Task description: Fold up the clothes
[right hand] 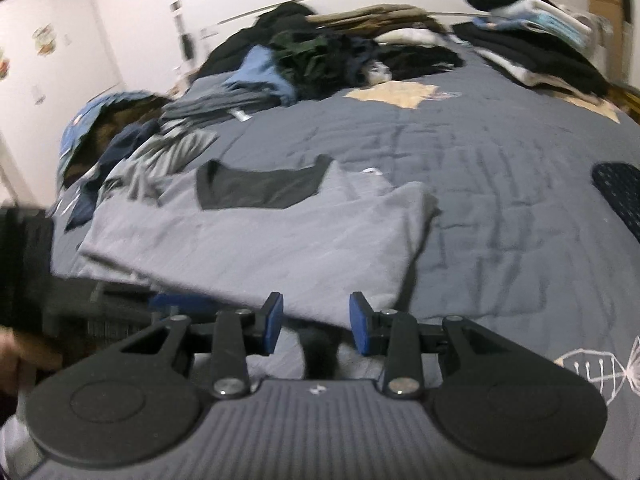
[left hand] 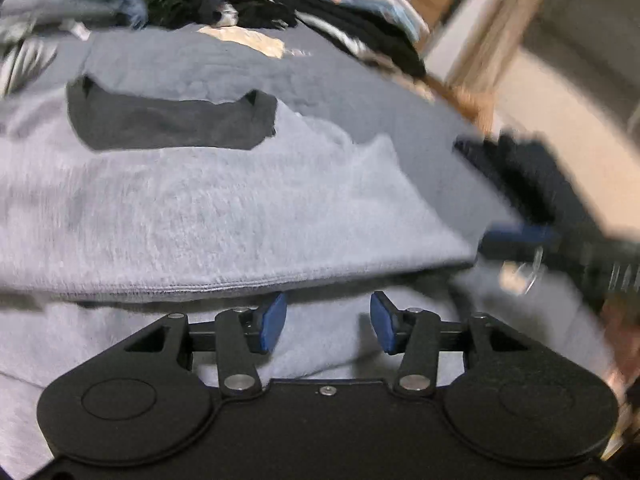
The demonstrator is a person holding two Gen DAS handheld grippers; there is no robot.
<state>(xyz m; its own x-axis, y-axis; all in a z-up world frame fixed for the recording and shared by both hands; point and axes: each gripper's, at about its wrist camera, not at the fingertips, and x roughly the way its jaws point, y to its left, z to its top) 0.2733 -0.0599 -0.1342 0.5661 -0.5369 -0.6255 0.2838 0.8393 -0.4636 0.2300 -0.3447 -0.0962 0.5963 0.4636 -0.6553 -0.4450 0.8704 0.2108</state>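
Bedroom light fell on a wide bed spread with a blue-grey quilt (right hand: 480, 168), its far end crowded with an unsorted clothes heap (right hand: 320, 56) and, at the far right, a stack of folded garments (right hand: 532, 28). On the near half lay the grey T-shirt (right hand: 256, 240), its dark neckline panel (right hand: 260, 190) turned toward the far side and its right part already doubled over the body, so it looked partway folded, though whether by this work I could not say. Both tools hung at the near hem. I saw the left gripper (left hand: 328, 322) with its blue pads well apart, nothing between them, the hem just beyond their tips. Likewise the right gripper (right hand: 316, 326) stood parted and empty at the shirt's near right corner. I judged the cloth soft, light and limp: it would sag and crease if lifted by one point, so a pinch at each near hem corner, both layers caught together, seemed safest. From the left wrist view the fuzzy weave and stitched hem edge showed close, and the other gripper appeared as a dark blur at right. Only the right wrist view gave the whole outline of the shirt, the white wall (right hand: 132, 12), and a pale line drawing on the quilt (right hand: 596, 368) at near right.
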